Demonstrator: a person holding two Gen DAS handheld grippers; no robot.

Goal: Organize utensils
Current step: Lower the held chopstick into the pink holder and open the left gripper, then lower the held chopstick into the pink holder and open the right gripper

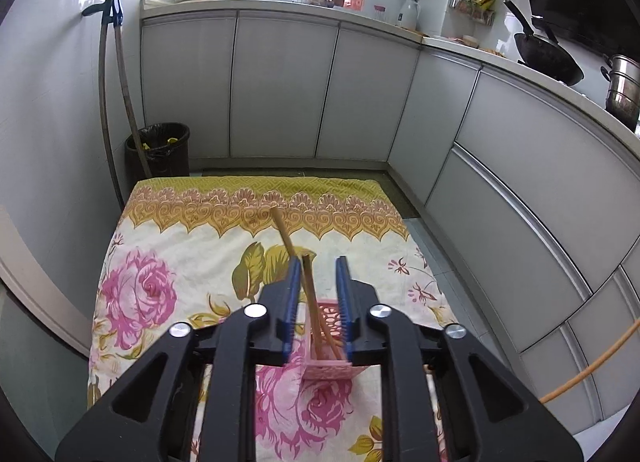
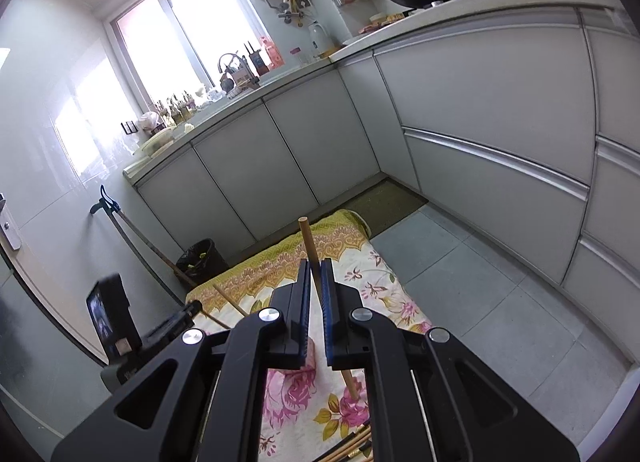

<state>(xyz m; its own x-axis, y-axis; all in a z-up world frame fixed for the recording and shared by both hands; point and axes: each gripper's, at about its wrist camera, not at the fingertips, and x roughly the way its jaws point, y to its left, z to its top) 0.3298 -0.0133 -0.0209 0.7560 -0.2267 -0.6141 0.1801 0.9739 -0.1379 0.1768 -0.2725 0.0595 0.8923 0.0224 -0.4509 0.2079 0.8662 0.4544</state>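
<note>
A pink lattice utensil holder (image 1: 330,366) stands on the floral cloth (image 1: 168,246). Wooden chopsticks (image 1: 310,294) stand in it, one leaning out to the far left. My left gripper (image 1: 318,262) is open, its blue pads on either side of the holder and chopsticks. In the right wrist view my right gripper (image 2: 316,264) is shut on a single wooden chopstick (image 2: 310,246) that runs lengthwise between its pads, above the cloth (image 2: 384,294). Several more chopsticks (image 2: 352,448) lie at the bottom of that view. The holder's pink edge (image 2: 310,356) shows behind the left pad.
Grey cabinets (image 1: 280,82) line the far and right sides. A black bin (image 1: 158,150) and a mop handle (image 1: 104,102) stand at the far left. A wok (image 1: 548,54) sits on the counter. Grey tiled floor (image 2: 480,302) lies right of the cloth. An orange cable (image 1: 592,366) runs at right.
</note>
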